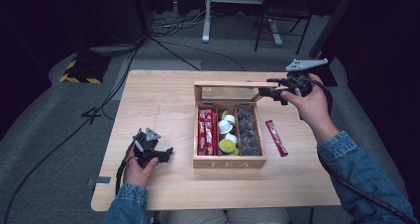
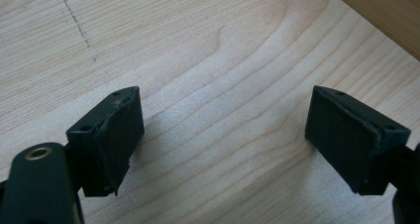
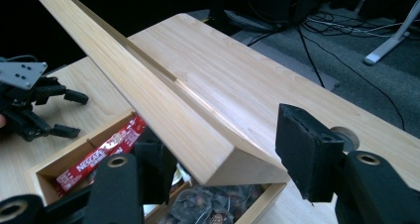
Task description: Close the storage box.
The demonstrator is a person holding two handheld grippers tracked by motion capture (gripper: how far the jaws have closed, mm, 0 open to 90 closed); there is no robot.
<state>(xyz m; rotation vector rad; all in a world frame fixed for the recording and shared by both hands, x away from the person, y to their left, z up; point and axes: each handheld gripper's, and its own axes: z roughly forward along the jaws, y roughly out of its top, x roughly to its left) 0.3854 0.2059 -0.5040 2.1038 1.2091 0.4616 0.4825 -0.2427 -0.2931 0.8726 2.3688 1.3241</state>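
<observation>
We've got the right gripper (image 1: 274, 91) at the tea box lid's (image 3: 163, 100) corner, jaws spread w/ the edge between them; lid's long axis runs across the table; left gripper (image 1: 166, 154) idle, open, well apart from the box (image 1: 229, 161).

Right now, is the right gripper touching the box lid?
Cannot tell. In the right gripper view, the lid corner sits between the right gripper's spread fingers; contact is hidden.

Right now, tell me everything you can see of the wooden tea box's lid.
The pale wooden lid with a clear pane stands raised at the back of the three-compartment wooden box marked TEA, apparently hinged along its rear edge. Its frame looks like light, smooth wood. The right gripper straddles its right corner, one jaw on each side, not visibly clamped.
</observation>
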